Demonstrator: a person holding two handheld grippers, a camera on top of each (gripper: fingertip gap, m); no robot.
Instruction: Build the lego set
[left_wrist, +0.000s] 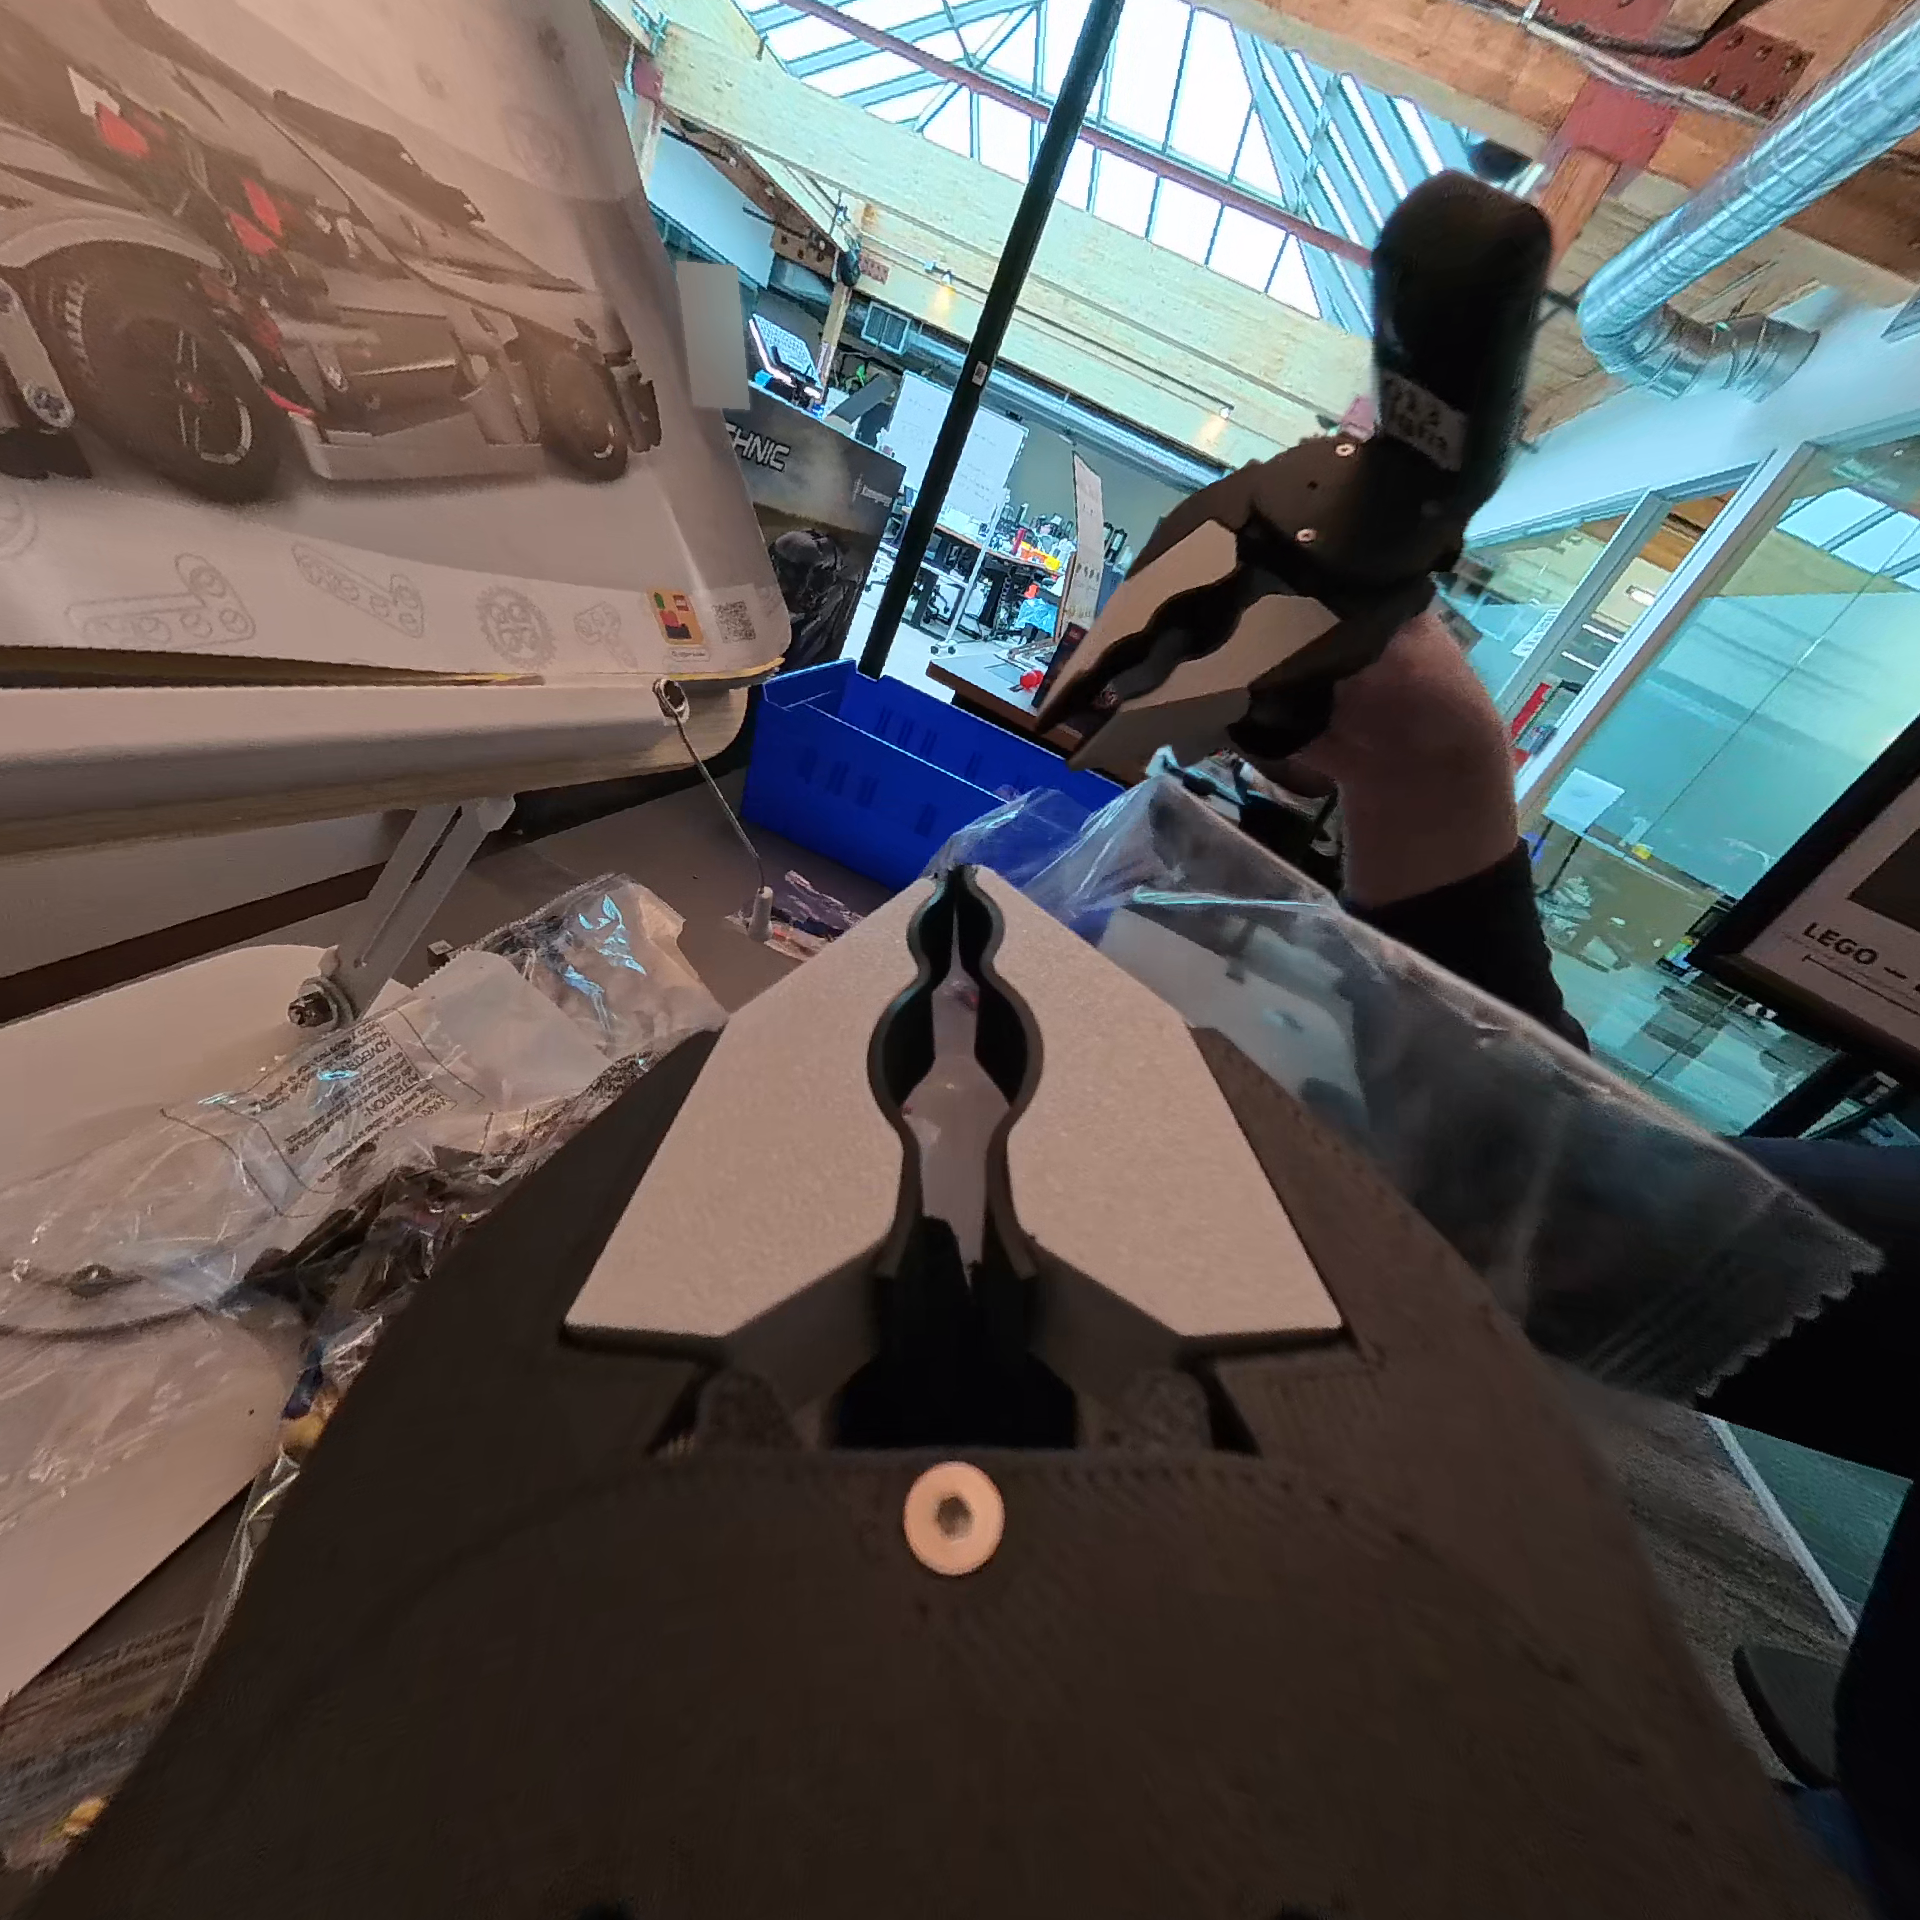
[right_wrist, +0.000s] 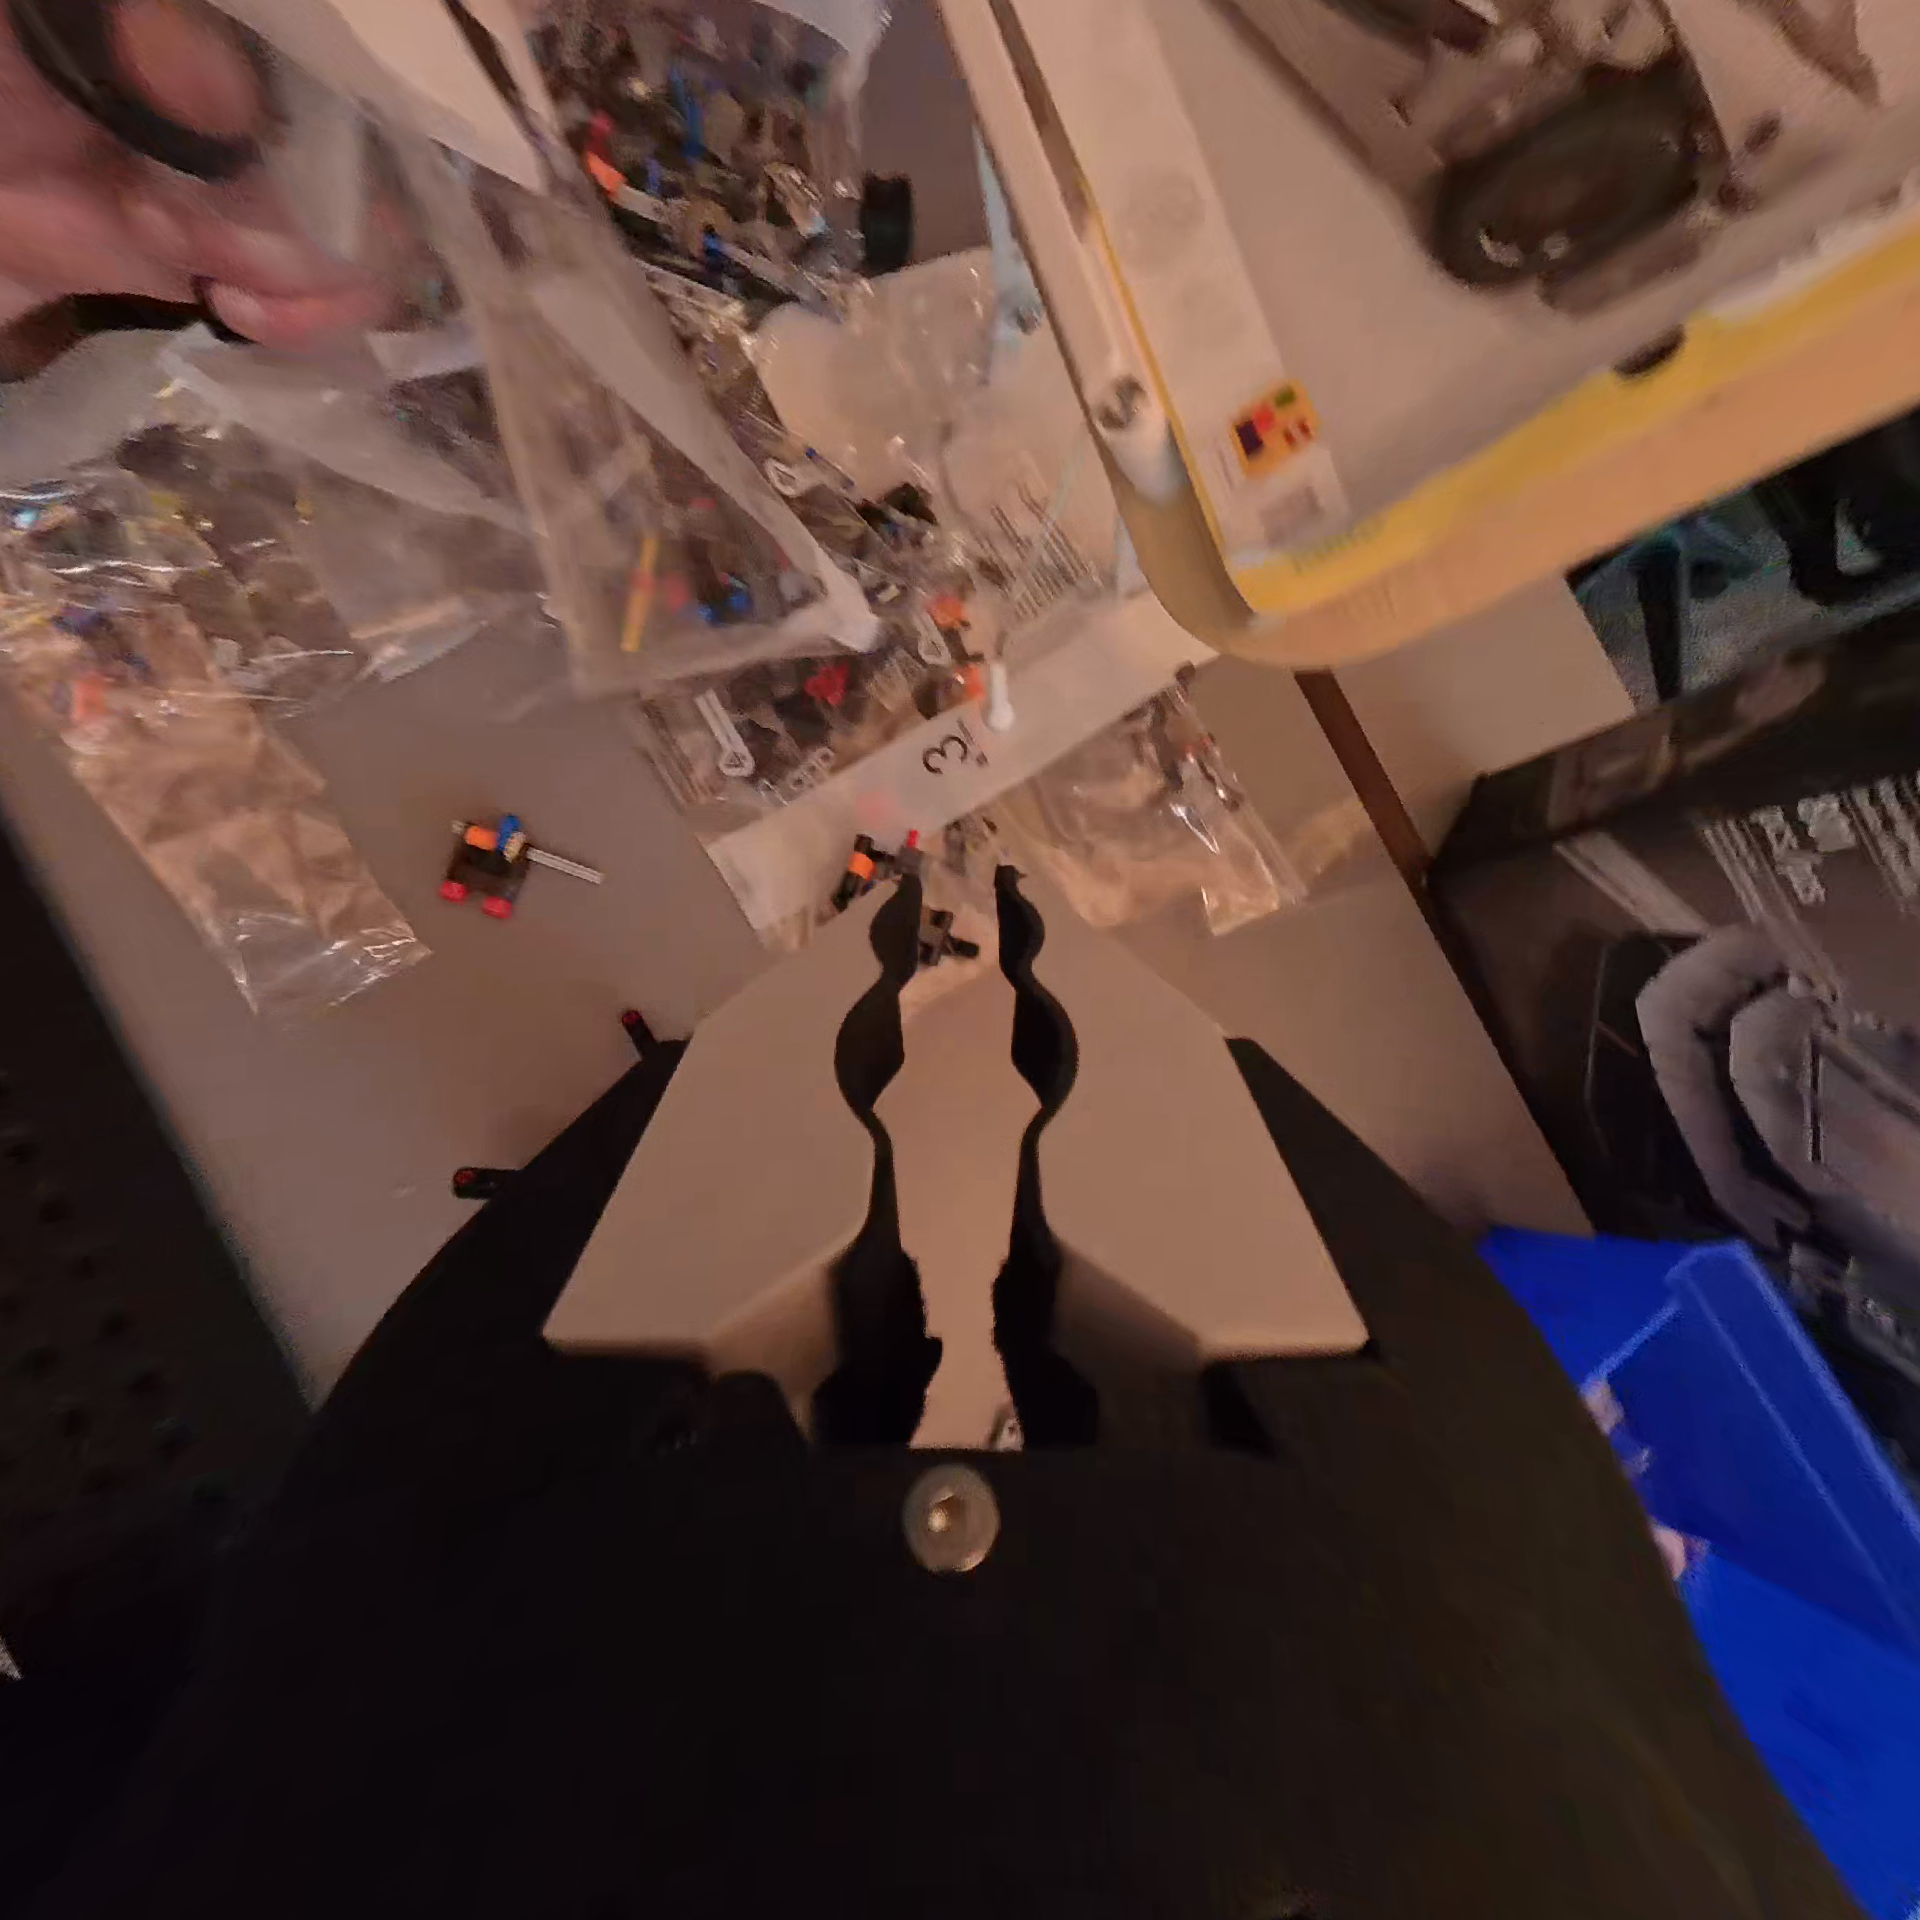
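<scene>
The left gripper (left_wrist: 961, 894) is closed, its tips pinching the edge of a clear plastic bag (left_wrist: 1455, 1060) of dark lego pieces, which hangs off to the gripper's right, lifted above the desk (left_wrist: 665, 852). To its left lie more sealed bags (left_wrist: 343, 1122) of pieces, beneath a tilted stand holding the instruction booklet (left_wrist: 343, 343). Ahead of it sits a blue bin (left_wrist: 883, 758).

The right gripper (right_wrist: 958, 888) is raised over the desk, tips pointing down, with its jaws a little apart and nothing between them. Just beyond its tips lie a few loose small pieces (right_wrist: 883, 883) at the edge of a numbered bag (right_wrist: 831, 748). Farther to its left, a small black assembly (right_wrist: 494, 864) with red, orange and blue parts rests alone on the desk.
</scene>
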